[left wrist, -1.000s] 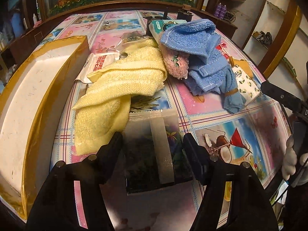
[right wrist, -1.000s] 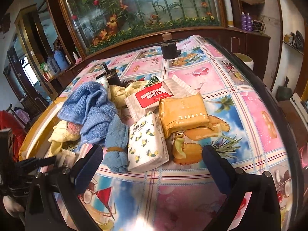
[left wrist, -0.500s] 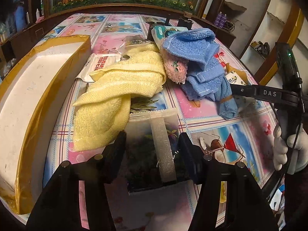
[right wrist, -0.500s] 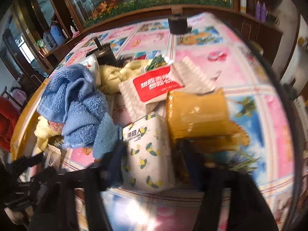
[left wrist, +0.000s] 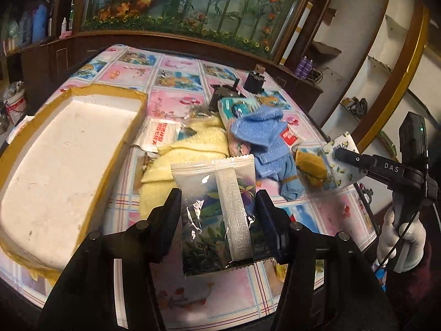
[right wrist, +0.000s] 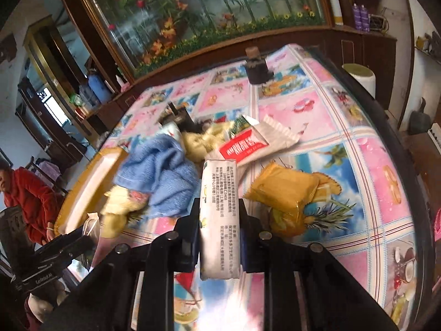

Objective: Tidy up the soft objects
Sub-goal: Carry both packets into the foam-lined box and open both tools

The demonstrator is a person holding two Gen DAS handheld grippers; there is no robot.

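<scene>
My left gripper [left wrist: 217,215] is shut on a clear plastic packet [left wrist: 217,207] and holds it above the table. My right gripper [right wrist: 219,220] is shut on a white lemon-print tissue pack [right wrist: 219,220], lifted and turned on edge; the pack also shows in the left wrist view [left wrist: 341,162]. On the table lie a yellow towel [left wrist: 190,151], a blue towel [left wrist: 261,135], a pink fuzzy item [left wrist: 239,149], an orange pack [right wrist: 284,193] and a red-and-white wipes pack [right wrist: 248,146].
A large white foam tray with gold tape edges [left wrist: 63,151] lies at the table's left. Two small black stands [left wrist: 255,81] sit at the far side. A person in red [right wrist: 24,195] is beyond the table's left edge.
My left gripper has closed on the clear packet and lifted it off the table. My right gripper has closed on the lemon-print tissue pack and raised it.
</scene>
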